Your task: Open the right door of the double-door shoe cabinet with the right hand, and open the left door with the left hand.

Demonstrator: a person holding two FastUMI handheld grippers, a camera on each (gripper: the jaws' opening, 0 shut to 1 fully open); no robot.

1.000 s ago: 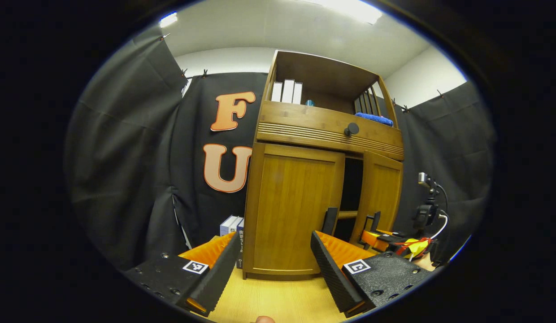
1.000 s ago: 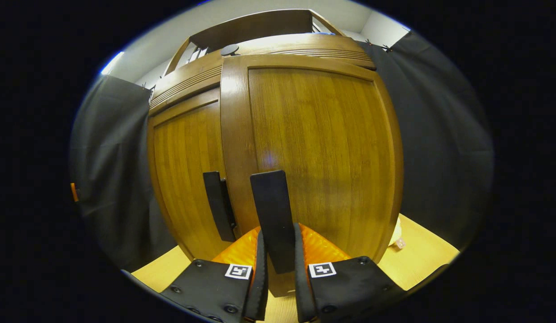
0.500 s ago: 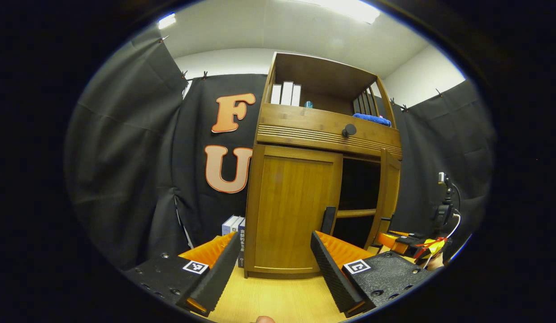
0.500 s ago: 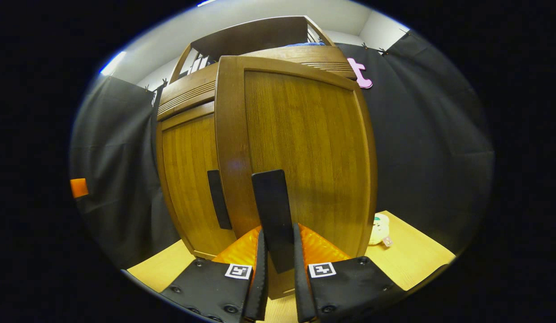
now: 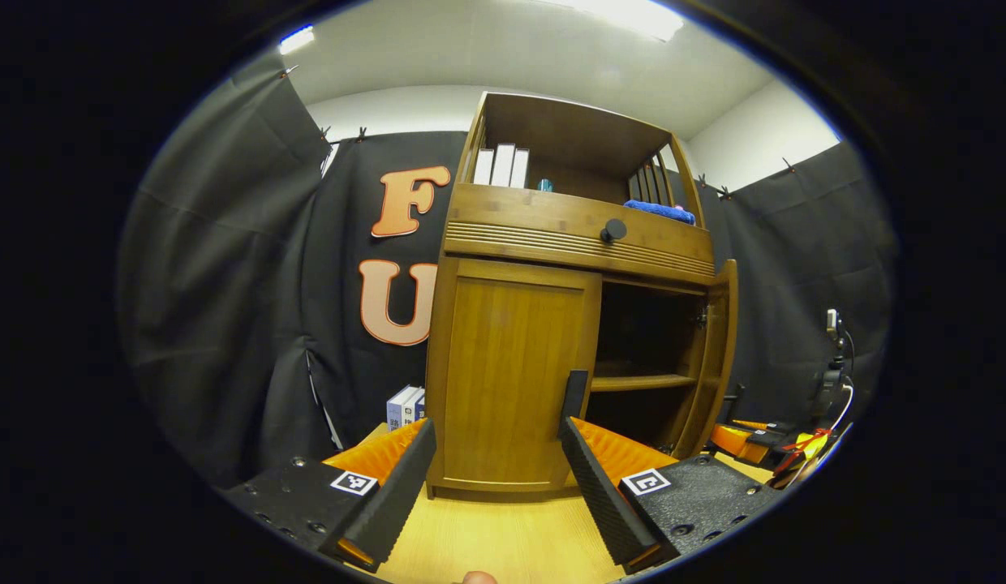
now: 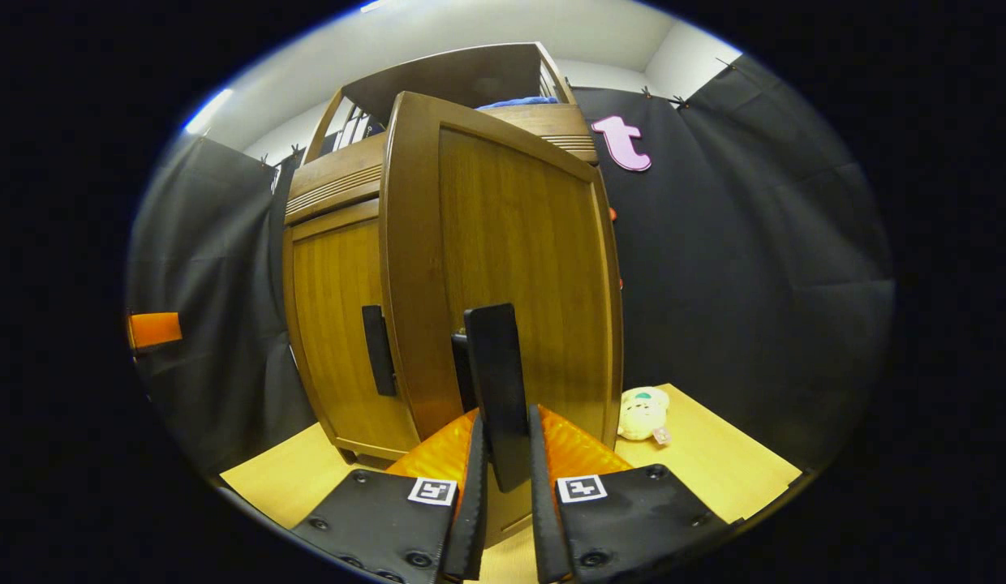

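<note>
Right door (image 6: 503, 268) of brown wooden double-door shoe cabinet (image 5: 543, 324) swung wider than before; right gripper (image 6: 503, 478) clamps its black flat handle (image 6: 496, 389). Left gripper (image 5: 495, 487) spread wide before shut left door (image 5: 507, 381).

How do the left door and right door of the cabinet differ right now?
Left door sits shut, flush with the frame; right door is swung wide, baring a shelf inside. The left door's handle is free, with the left tongs open and short of it; the right door's handle is pinched by the right tongs. Both are the same wood with dark vertical handles.
</note>
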